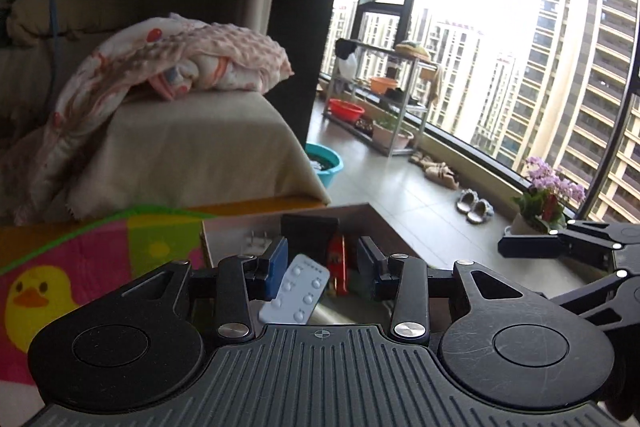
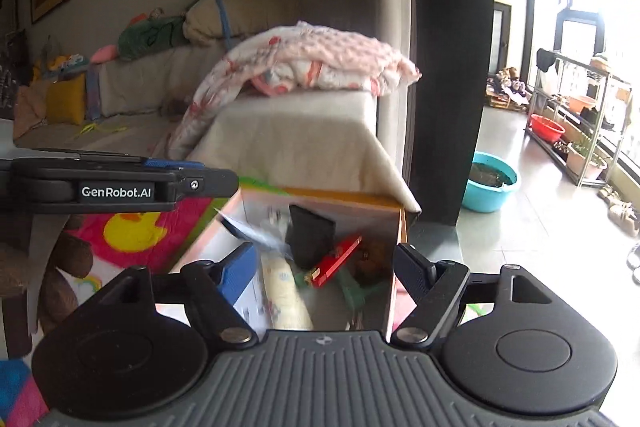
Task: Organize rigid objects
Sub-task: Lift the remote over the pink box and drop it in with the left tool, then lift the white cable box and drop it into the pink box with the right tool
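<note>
An open cardboard box (image 1: 372, 215) stands on the play mat and holds a black object (image 1: 308, 231) and a red box (image 1: 338, 263). My left gripper (image 1: 322, 261) is open above the box. A white remote control (image 1: 296, 291) hangs tilted between its fingers, touching only the left blue pad (image 1: 276, 267). My right gripper (image 2: 326, 261) is open and empty over the same box (image 2: 394, 227). There I see the black object (image 2: 312, 233), the red box (image 2: 336, 261), a cream tube (image 2: 286, 297) and a blurred white remote (image 2: 248, 229).
A colourful duck play mat (image 1: 80, 267) lies left of the box. A sofa with a beige cover (image 1: 192, 151) and a pink blanket (image 1: 192, 59) is behind. A teal basin (image 2: 490, 185), shoes (image 1: 476, 207) and a flower pot (image 1: 540, 207) are on the tiled floor.
</note>
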Demonstrator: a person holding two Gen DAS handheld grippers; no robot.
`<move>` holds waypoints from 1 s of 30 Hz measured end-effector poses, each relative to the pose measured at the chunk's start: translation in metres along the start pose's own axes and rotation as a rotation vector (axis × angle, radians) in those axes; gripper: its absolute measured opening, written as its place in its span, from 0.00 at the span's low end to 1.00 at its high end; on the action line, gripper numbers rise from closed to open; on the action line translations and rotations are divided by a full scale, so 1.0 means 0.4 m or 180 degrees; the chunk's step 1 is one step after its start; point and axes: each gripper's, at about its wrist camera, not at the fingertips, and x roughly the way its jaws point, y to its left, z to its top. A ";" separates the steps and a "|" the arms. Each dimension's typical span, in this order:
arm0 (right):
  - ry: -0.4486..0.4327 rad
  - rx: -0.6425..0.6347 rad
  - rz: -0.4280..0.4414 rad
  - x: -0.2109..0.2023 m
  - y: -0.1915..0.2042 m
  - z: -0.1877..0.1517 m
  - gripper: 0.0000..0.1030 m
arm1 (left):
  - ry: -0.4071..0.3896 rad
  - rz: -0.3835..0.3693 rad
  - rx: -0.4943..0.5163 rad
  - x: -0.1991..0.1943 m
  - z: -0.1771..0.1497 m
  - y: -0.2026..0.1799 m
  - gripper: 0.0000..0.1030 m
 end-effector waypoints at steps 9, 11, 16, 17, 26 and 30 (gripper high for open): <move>0.0668 -0.0235 0.0098 -0.036 0.002 -0.248 0.85 | 0.0164 0.0070 0.0009 -0.125 -0.206 -0.032 0.41; 0.0659 -0.0088 0.0180 -0.046 -0.001 -0.282 0.85 | 0.0220 0.0119 -0.0031 -0.156 -0.234 -0.046 0.41; 0.0733 -0.0004 0.0274 -0.033 0.010 -0.287 0.86 | 0.0451 0.0285 0.0023 -0.182 -0.287 -0.063 0.41; 0.0758 -0.0030 0.0286 -0.026 0.017 -0.286 0.86 | 0.0474 0.0313 0.0009 -0.183 -0.294 -0.059 0.41; 0.0686 -0.0158 0.0350 -0.042 0.055 -0.198 0.67 | 0.0485 0.0337 -0.0258 -0.188 -0.296 -0.017 0.41; 0.0138 -0.0028 0.0289 -0.074 0.054 -0.046 0.67 | 0.0522 0.0295 -0.0239 -0.166 -0.298 -0.029 0.41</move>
